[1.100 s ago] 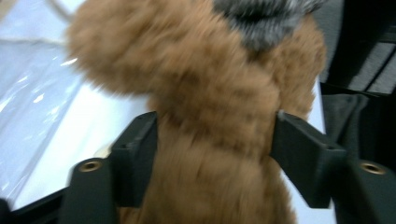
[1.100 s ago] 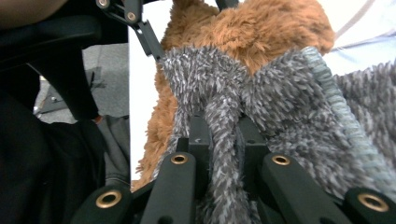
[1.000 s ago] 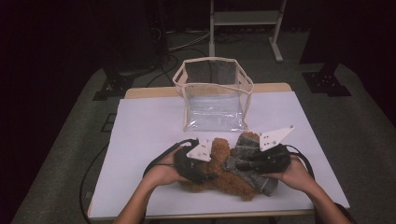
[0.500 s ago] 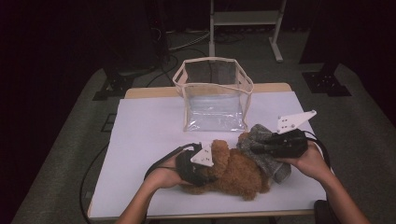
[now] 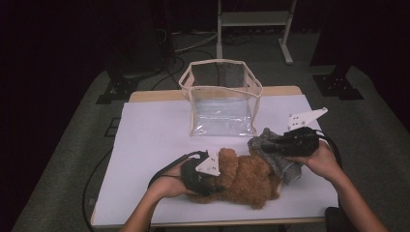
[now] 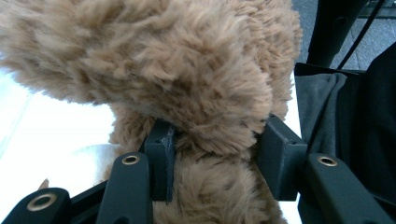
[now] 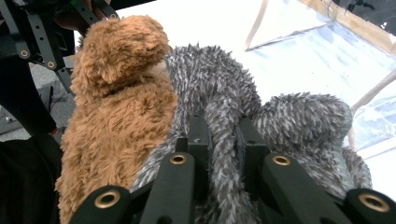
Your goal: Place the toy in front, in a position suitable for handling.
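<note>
A brown fluffy plush (image 5: 246, 180) lies at the table's near middle. My left gripper (image 5: 221, 175) comes at it from the left. In the left gripper view its jaws have just been closing, and its pads (image 6: 161, 147) squeeze the brown fur (image 6: 187, 65) between them. A grey shaggy plush (image 5: 265, 144) lies right of the brown one, and my right gripper (image 5: 270, 145) is shut on a limb of it. In the right gripper view, the grey limb (image 7: 224, 116) runs between the pinching fingers (image 7: 198, 130), with the brown plush (image 7: 116, 107) to the left.
A clear plastic bag with beige trim (image 5: 222, 99) stands open-topped at the back middle of the white table (image 5: 150, 140). Beyond the table there is dark floor with a metal stand (image 5: 254, 19) and cables.
My right gripper has drawn the grey plush to the right and slightly up, off the brown plush. The left hand has stayed at the brown plush.
</note>
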